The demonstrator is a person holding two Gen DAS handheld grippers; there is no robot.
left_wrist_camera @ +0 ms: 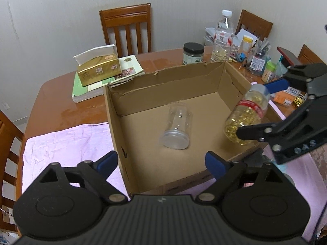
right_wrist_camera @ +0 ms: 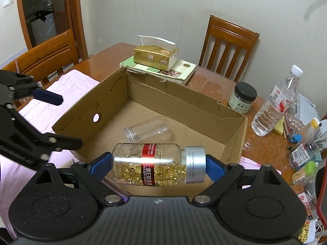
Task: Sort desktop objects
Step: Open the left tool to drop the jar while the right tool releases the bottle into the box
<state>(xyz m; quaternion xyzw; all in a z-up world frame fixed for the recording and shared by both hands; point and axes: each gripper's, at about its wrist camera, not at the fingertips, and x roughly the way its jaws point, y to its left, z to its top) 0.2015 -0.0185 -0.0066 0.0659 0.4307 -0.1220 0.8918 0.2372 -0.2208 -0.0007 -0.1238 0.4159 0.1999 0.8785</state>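
An open cardboard box [left_wrist_camera: 173,87] [right_wrist_camera: 175,102] sits on the table. A clear empty jar [left_wrist_camera: 177,130] [right_wrist_camera: 149,129] lies on its side on the box floor. My right gripper [right_wrist_camera: 158,163] [left_wrist_camera: 259,108] is shut on a capsule bottle [right_wrist_camera: 151,163] [left_wrist_camera: 247,116] with a red label and silver cap, gripped end to end. It holds the bottle tilted above the box's right edge. My left gripper [left_wrist_camera: 161,161] [right_wrist_camera: 65,121] stands open over the box's near edge, with nothing between its blue pads.
A gold tissue box [left_wrist_camera: 98,69] rests on stacked books [left_wrist_camera: 92,87] behind the box. A black-lidded jar [left_wrist_camera: 193,53], a water bottle [left_wrist_camera: 222,38] and small clutter [left_wrist_camera: 259,61] fill the back right. A pink cloth [left_wrist_camera: 67,140] covers the near table. Wooden chairs [left_wrist_camera: 126,28] surround it.
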